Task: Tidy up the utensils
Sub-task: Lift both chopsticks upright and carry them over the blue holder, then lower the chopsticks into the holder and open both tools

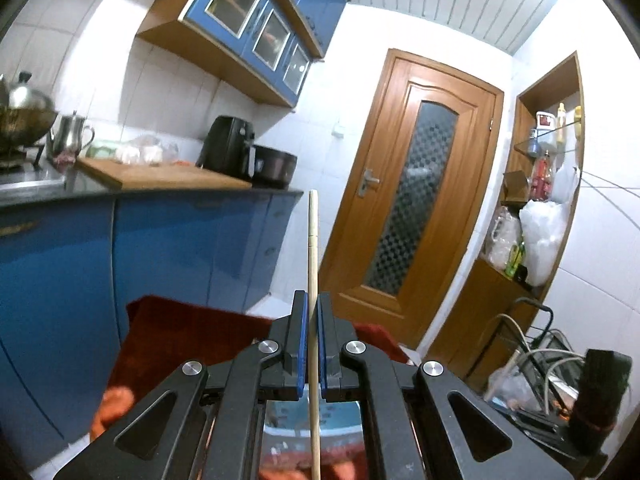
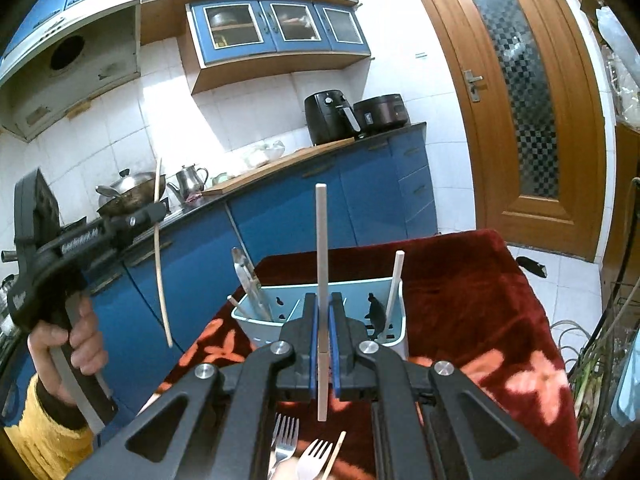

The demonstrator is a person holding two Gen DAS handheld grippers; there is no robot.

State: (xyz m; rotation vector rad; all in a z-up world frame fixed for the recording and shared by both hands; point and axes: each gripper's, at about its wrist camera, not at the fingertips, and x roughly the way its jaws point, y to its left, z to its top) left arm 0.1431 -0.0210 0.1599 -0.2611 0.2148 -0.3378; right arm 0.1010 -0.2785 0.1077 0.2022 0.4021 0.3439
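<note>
home kitchen: blue cabinets (image 2: 280, 28), wok (image 2: 128, 194)

Crowded ends, open middle at the utensil caddy (image 2: 394, 326)

Above the caddy, a white chopstick (image 2: 394, 288) rises from its right compartment and metal tongs (image 2: 250, 280) lean out of its left one; the middle slots between them stand open. Just before the caddy, two forks (image 2: 298, 450) lie on the red cloth (image 2: 480, 300); right of it the cloth lies bare.

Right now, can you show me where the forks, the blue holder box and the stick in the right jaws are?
forks (image 2: 285, 434): right wrist view, tines of the left fork.
blue holder box (image 2: 394, 334): right wrist view, right wall.
white chopstick (image 2: 321, 240): right wrist view, upper shaft above the jaws.
</note>
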